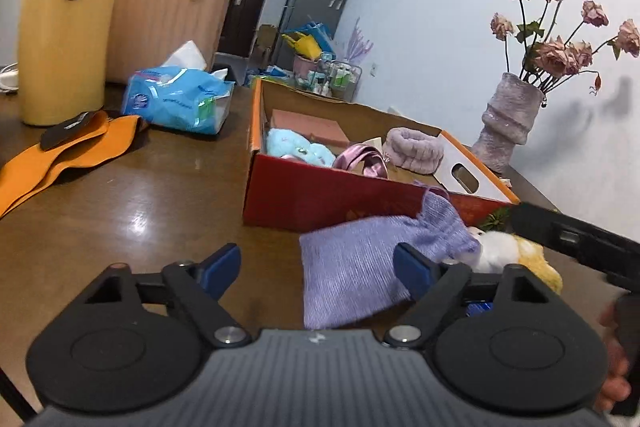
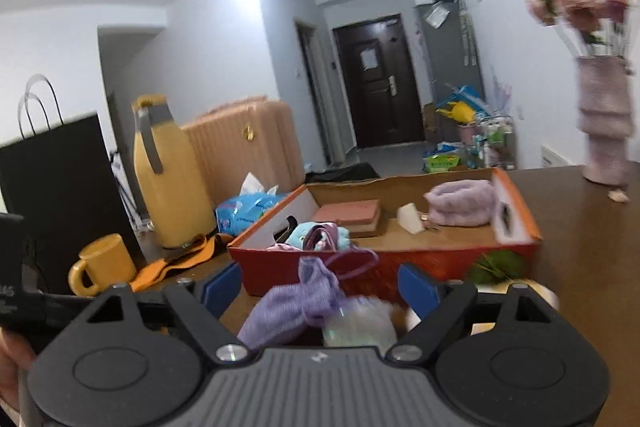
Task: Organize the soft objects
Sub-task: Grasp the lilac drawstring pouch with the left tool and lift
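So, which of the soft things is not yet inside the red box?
The purple knitted pouch: it lies on the table in front of the red box, while the pink fluffy band is inside.

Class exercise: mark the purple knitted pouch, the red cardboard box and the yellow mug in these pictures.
purple knitted pouch (image 1: 352, 267): left wrist view, middle of its knitted body.
red cardboard box (image 1: 320, 203): left wrist view, its red front wall.
yellow mug (image 2: 107, 259): right wrist view, its outer side beside the handle.

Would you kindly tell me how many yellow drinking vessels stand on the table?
2: a tall flask at the table's left, beside the suitcase, and a mug just in front of it, seen only from the right wrist. Others may be hidden.
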Demonstrator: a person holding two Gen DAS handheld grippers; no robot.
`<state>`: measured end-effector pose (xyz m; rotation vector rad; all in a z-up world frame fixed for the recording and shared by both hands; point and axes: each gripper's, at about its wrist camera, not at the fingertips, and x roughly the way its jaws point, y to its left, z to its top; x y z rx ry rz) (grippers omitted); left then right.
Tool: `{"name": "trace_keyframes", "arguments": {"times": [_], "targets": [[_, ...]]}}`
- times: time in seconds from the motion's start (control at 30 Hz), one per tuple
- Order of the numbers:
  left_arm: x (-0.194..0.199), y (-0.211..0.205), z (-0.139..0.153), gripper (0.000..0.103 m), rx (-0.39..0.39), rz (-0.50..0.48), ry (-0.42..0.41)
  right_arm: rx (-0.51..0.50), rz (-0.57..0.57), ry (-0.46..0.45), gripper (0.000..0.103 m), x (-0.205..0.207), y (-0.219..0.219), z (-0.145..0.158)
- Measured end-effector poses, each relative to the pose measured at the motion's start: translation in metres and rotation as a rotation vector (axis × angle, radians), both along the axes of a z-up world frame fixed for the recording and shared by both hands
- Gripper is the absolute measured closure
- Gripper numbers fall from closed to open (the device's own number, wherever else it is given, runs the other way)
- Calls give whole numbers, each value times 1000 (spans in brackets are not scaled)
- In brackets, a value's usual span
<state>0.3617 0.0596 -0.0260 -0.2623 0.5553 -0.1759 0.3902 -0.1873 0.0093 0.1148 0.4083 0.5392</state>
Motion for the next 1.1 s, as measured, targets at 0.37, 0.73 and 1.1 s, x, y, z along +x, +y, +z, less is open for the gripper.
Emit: {"name": "trace_keyframes", "arguments": {"times": [0.37, 0.73, 1.1], "targets": [[34, 23, -35, 33, -257, -57, 130, 37, 85, 139, 90, 50, 22, -20], [-87, -6, 15, 37, -194, -205, 17, 91, 144, 197, 91, -70, -27, -11], [-127, -36, -3, 29, -117, -115, 109, 94, -49, 205, 57, -131, -79, -31]]}}
